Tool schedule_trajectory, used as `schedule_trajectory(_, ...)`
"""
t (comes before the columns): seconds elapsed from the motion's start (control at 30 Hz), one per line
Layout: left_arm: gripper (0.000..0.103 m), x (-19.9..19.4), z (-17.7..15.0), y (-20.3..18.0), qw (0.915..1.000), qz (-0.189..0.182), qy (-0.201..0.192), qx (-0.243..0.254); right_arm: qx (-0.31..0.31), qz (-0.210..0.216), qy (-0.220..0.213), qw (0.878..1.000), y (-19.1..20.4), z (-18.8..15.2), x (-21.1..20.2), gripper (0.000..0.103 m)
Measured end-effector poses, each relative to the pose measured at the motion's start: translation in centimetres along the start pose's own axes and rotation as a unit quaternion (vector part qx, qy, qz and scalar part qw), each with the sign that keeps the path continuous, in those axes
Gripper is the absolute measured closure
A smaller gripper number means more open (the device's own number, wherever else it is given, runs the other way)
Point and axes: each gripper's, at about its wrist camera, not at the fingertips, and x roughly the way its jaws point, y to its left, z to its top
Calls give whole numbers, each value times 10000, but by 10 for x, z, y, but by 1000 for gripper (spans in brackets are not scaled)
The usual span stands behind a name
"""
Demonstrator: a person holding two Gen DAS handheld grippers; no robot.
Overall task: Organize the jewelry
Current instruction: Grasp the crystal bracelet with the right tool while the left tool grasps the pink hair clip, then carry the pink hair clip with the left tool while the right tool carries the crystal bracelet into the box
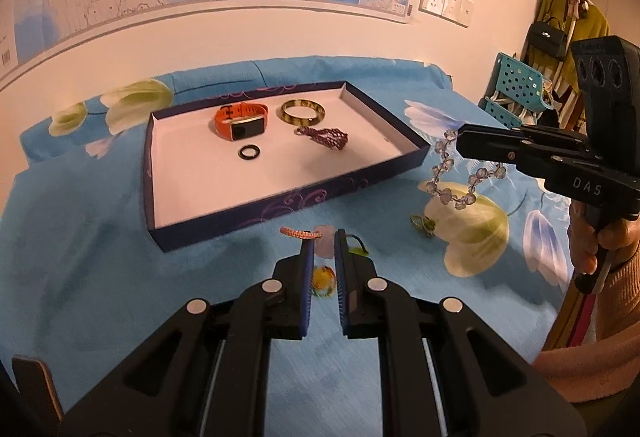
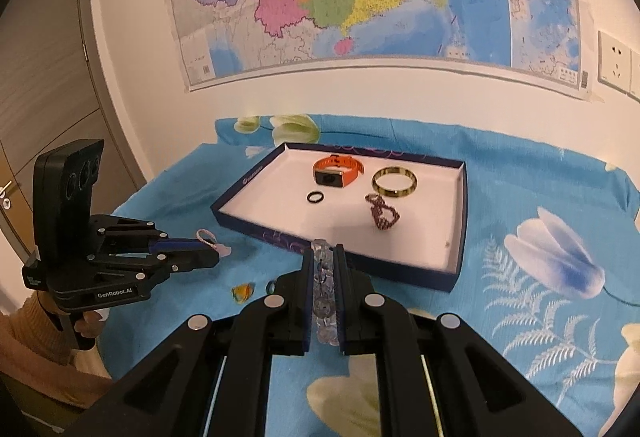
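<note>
Jewelry mid-transfer: right gripper (image 2: pixel 324 277) pinching clear bead bracelet (image 1: pixel 460 173), left gripper (image 1: pixel 323 257) pinching pink cord bracelet (image 2: pixel 207 238), both raised near tray (image 2: pixel 460 237) for drop-in.

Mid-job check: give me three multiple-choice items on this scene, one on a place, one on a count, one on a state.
1. Where is the black ring?
A) outside the tray
B) in the tray, near the orange watch
C) threaded on the watch strap

2. How many pieces lie in the tray?
A) two
B) six
C) four

3. The right gripper is:
A) shut on the clear bead bracelet
B) open and empty
C) shut on the watch

Answers:
1 B: the ring lies on the tray's white floor by the watch.
2 C: watch, ring, gold bangle and dark red beaded bracelet.
3 A: the beads run between its closed fingers and hang below them.
</note>
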Motion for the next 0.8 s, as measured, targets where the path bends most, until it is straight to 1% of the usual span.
schedule_trajectory(0.23, 92, 3, 14, 6, 9999, 67, -90, 33, -44, 14, -121, 9999, -3, 19, 7, 95)
schedule_trajectory(0.4, 92, 7, 27, 13, 9998, 93, -160, 21, 46, 59, -158, 9998, -10, 30, 14, 95)
schedule_trajectory(0.73, 92, 20, 48, 24, 9994, 256, -188, 98, 107, 27, -126, 9999, -22, 51, 40, 95)
schedule_trajectory(0.8, 92, 24, 51, 26, 9995, 242, -170, 89, 111, 41, -102, 9999, -22, 54, 46, 95)
